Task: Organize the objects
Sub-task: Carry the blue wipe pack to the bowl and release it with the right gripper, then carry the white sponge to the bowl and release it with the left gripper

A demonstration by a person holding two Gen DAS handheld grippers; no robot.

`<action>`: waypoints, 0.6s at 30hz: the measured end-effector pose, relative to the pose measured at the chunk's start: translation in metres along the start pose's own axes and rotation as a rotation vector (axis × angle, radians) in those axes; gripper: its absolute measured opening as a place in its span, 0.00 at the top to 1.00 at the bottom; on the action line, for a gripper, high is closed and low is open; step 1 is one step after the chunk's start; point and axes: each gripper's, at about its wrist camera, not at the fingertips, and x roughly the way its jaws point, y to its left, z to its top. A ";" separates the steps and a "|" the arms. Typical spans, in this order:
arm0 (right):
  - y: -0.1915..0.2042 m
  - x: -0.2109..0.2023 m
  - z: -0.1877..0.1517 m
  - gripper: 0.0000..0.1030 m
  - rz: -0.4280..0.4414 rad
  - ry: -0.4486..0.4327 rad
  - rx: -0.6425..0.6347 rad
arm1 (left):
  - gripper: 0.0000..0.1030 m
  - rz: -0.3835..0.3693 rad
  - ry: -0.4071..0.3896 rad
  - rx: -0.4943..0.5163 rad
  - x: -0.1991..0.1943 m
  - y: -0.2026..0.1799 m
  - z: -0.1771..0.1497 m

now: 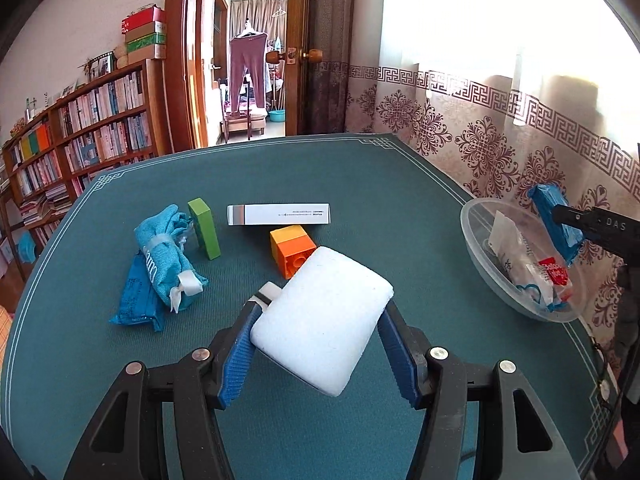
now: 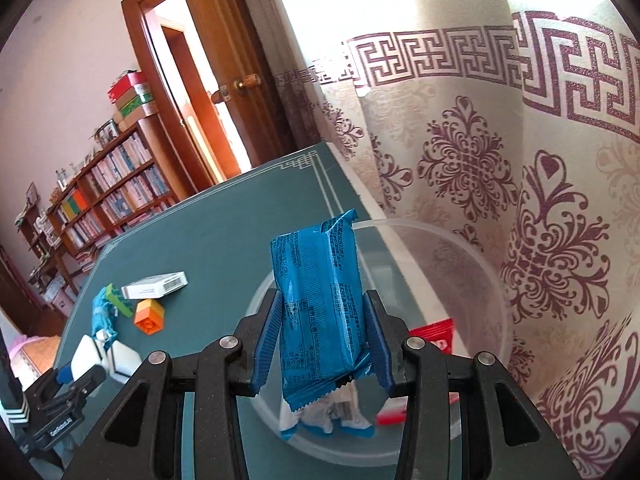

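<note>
Your left claw [image 1: 320, 320] is clamped on a white sponge block [image 1: 324, 316], blue pads pressing both long sides, and it's held up above the green worktop [image 1: 380, 184] rather than resting on it. Just behind the sponge sits an orange toy brick [image 1: 290, 250], and beyond that a long white carton [image 1: 279, 214] lying flat. Left of those you've got a green block [image 1: 204, 228] standing tilted, leaning by a bundled teal cloth [image 1: 170, 252], which lies partly on top of a blue snack packet [image 1: 138, 300] flat on the worktop.

Your right claw [image 2: 326, 344] is gripping another blue wrapper packet [image 2: 320, 304], held upright between the pads, right over the clear plastic bowl [image 2: 476, 256]. That bowl sits at the worktop's right edge, up against the patterned curtain [image 2: 520, 160]. Down in it there's a red-labelled packet [image 2: 436, 336] and some white-and-blue wrappers [image 2: 332, 424], though I can't tell exactly how many.

From the right wrist view, the left claw shows at lower left with the sponge in it, well apart from the bowl. Bookshelf [image 1: 80, 140] and an open doorway [image 1: 248, 60] sit in the background.
</note>
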 end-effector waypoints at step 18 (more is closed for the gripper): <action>-0.016 0.012 -0.007 0.52 -0.063 0.016 -0.028 | 0.39 -0.079 0.028 0.073 0.018 -0.051 0.019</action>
